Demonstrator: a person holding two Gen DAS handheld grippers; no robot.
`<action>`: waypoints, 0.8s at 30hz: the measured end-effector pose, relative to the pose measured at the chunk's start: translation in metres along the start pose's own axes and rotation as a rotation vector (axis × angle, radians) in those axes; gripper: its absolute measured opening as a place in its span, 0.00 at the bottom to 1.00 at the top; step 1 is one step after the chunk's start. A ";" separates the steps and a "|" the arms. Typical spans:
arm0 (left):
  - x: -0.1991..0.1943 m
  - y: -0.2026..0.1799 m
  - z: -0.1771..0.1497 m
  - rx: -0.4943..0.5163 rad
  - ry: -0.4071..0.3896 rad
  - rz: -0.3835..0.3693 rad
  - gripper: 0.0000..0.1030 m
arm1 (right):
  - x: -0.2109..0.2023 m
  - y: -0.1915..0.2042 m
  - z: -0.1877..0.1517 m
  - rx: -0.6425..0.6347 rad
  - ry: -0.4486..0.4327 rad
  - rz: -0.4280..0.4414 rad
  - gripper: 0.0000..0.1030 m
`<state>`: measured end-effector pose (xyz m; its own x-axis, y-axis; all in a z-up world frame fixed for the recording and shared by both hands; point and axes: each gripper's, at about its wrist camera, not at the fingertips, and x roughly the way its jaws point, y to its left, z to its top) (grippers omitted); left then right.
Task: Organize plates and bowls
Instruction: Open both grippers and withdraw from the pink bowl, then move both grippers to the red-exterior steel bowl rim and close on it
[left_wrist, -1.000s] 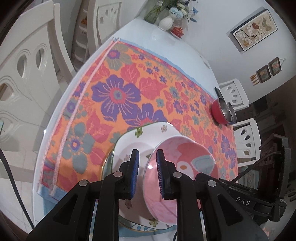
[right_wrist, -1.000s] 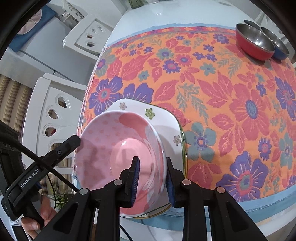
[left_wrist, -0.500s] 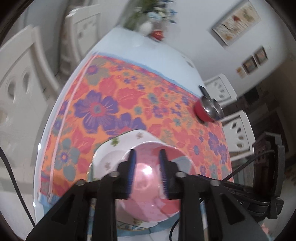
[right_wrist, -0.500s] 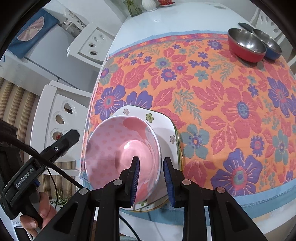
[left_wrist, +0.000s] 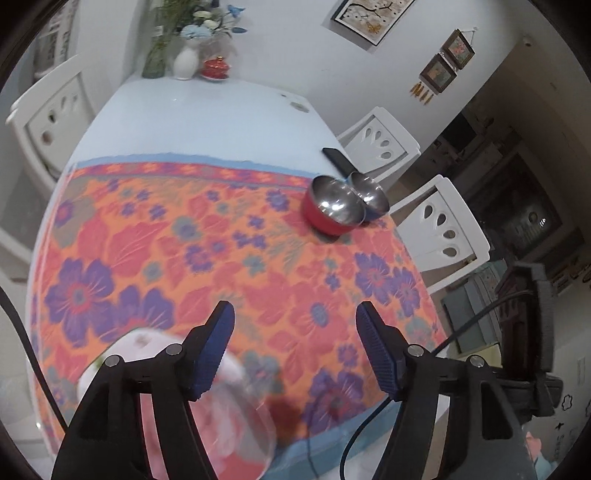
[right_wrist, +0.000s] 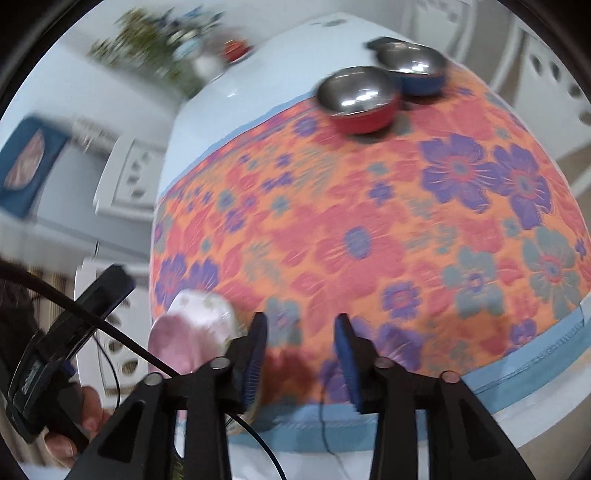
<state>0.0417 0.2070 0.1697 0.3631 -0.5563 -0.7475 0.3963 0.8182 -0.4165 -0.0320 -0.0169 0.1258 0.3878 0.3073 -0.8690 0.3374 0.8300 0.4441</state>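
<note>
- Since the earlier frames both grippers have let go of the pink bowl (left_wrist: 221, 413) and pulled away from it; a second ago each clamped its rim, and now the bowl has slid to the lower left of both wrist views.
- The left gripper (left_wrist: 295, 347) has just been opening: its blue pads stand wide apart over the flowered tablecloth (left_wrist: 229, 258), with nothing between them.
- The right gripper (right_wrist: 301, 350) has also just been opening, though less wide; only cloth shows in its gap, and its pads press on nothing.
- The pink bowl sits in a white plate (right_wrist: 207, 302) with small flower prints, at the near left corner of the cloth. Both are smeared by blur, and the left gripper's left finger (left_wrist: 212, 350) covers part of the bowl. I cannot tell whether the bowl holds anything.
- In the right wrist view the left gripper appears at the lower left, with the person's hand (right_wrist: 70, 424) around its handle.
- At the far side of the cloth stand a red bowl (left_wrist: 332, 210) and a blue bowl (right_wrist: 413, 70), both with shiny steel insides, touching or nearly so. Both look empty.
- A dark flat phone-like thing (left_wrist: 336, 157) lies on the bare table (left_wrist: 207, 118) just behind them.
- At the table's far end, top of the left view, are a white vase (left_wrist: 186, 62) with flowers and a small red lidded pot (left_wrist: 216, 68).
- White chairs (left_wrist: 439, 229) stand around the table.
</note>
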 end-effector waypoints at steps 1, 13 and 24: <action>0.009 -0.008 0.008 -0.008 0.004 0.001 0.65 | -0.001 -0.012 0.007 0.023 0.000 -0.003 0.42; 0.117 -0.043 0.078 -0.106 0.053 -0.001 0.61 | -0.001 -0.098 0.125 0.041 -0.035 -0.073 0.46; 0.217 -0.034 0.116 -0.210 0.134 0.046 0.43 | 0.059 -0.098 0.204 -0.072 0.003 -0.066 0.46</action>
<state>0.2053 0.0412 0.0818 0.2561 -0.5051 -0.8242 0.1934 0.8622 -0.4683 0.1323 -0.1753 0.0753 0.3641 0.2523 -0.8965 0.2994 0.8798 0.3692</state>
